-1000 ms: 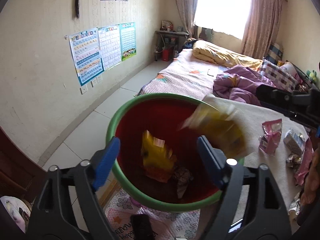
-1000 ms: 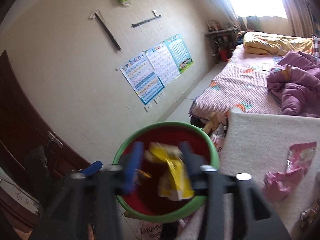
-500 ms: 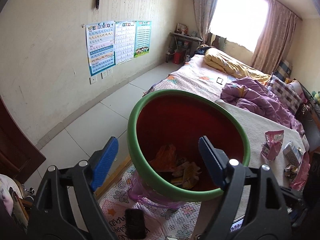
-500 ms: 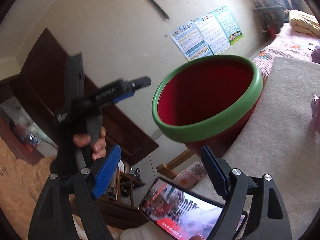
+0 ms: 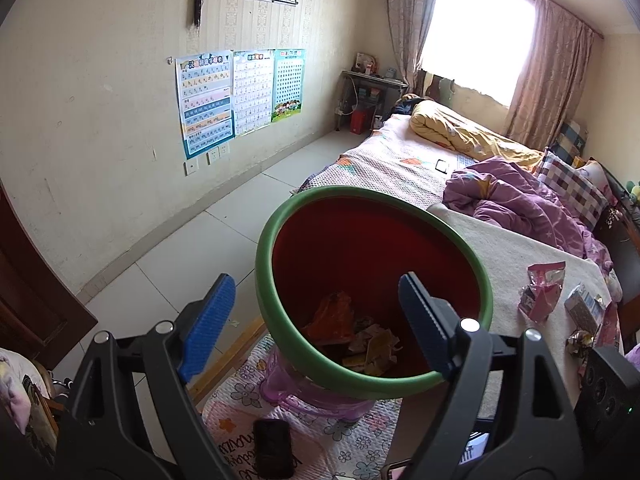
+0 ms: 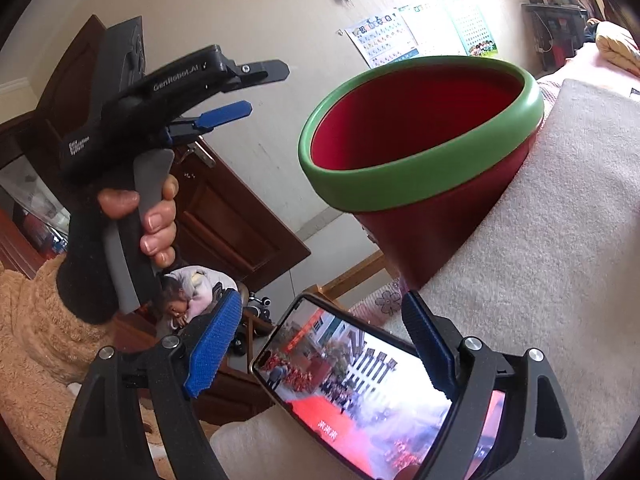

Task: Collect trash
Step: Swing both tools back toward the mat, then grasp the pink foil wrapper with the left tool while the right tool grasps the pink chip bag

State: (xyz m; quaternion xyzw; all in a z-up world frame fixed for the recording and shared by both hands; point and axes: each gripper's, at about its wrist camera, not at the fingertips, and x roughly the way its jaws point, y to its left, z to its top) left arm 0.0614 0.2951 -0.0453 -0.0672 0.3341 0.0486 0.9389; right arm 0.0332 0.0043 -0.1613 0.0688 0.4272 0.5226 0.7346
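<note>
A red bin with a green rim (image 5: 267,280) stands beside the cream-covered surface (image 5: 516,256) and holds several crumpled wrappers (image 5: 334,316). My left gripper (image 5: 316,322) hovers open over the bin's near rim, nothing between its blue pads. On the cream cover to the right lie a pink wrapper (image 5: 541,294) and more trash (image 5: 585,309). My right gripper (image 6: 322,344) is open and empty, low beside the bin (image 6: 420,178). In the right wrist view the left gripper (image 6: 270,88), held by a hand (image 6: 158,220), is up at the left.
A lit phone (image 6: 360,384) lies on the cream cover just under my right gripper. A dark phone (image 5: 274,452) rests on the flowered mat under the bin. A bed with purple and yellow quilts (image 5: 512,196) lies beyond. A brown door (image 6: 224,216) is at the left.
A yellow wrapper left my right gripper and fell into the bin. The right gripper then sank and swung left, and now sees the bin from the side. The left gripper shifted slightly.
</note>
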